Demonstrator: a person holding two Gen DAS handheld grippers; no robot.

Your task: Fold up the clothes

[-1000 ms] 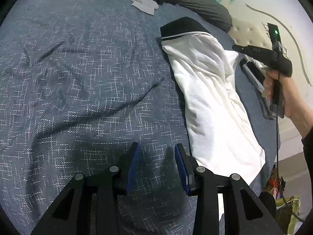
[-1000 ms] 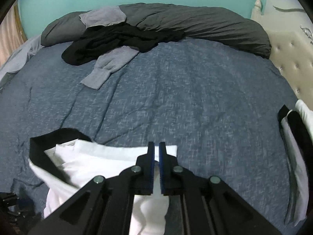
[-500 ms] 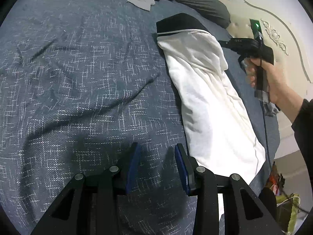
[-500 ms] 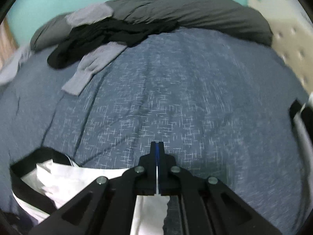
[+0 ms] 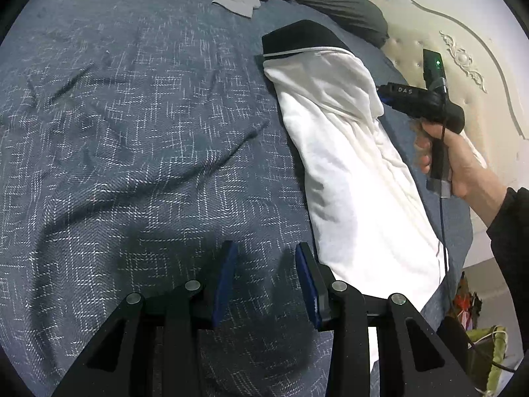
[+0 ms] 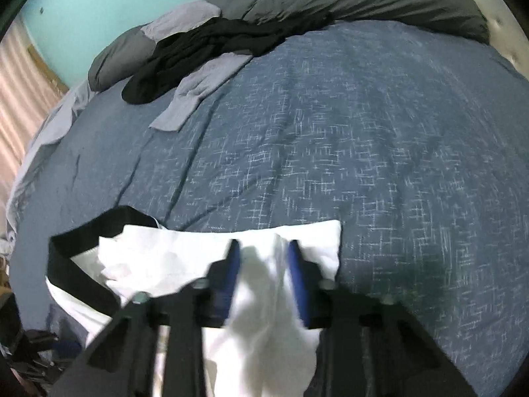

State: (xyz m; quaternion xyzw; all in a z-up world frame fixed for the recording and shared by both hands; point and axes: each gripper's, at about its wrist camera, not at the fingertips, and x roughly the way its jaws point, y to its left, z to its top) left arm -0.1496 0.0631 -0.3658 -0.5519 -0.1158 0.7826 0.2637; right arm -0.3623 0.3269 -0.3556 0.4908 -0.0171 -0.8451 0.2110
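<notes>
Up close in the left view, left gripper (image 5: 266, 248), blue pads apart, nothing between them, only blue blanket (image 5: 132, 132) below. Just beside it on the right, a long white garment (image 5: 347, 172), folded narrow, lying flat on the blanket near the bed's right edge, with a black band (image 5: 301, 39) at its far end. Further along, by the upper part of that white cloth, a hand (image 5: 463, 165) in a dark sleeve holding the right gripper (image 5: 383, 94), tip right at the cloth's edge; touching or not, hard to tell from here. In the right view, a bit blurry, blue pads apart, having just been opening, white cloth showing between them but not pinched. Past that, a wide stretch of blanket with soft creases. Far back, a grey cloth (image 6: 198, 96) lying flat, touching a heap of black clothes (image 6: 211, 49). Behind those, a long dark grey quilt roll (image 6: 363, 0) across the bed. Last of all, a cream padded headboard (image 5: 429, 33) and a teal wall (image 6: 99, 0).
</notes>
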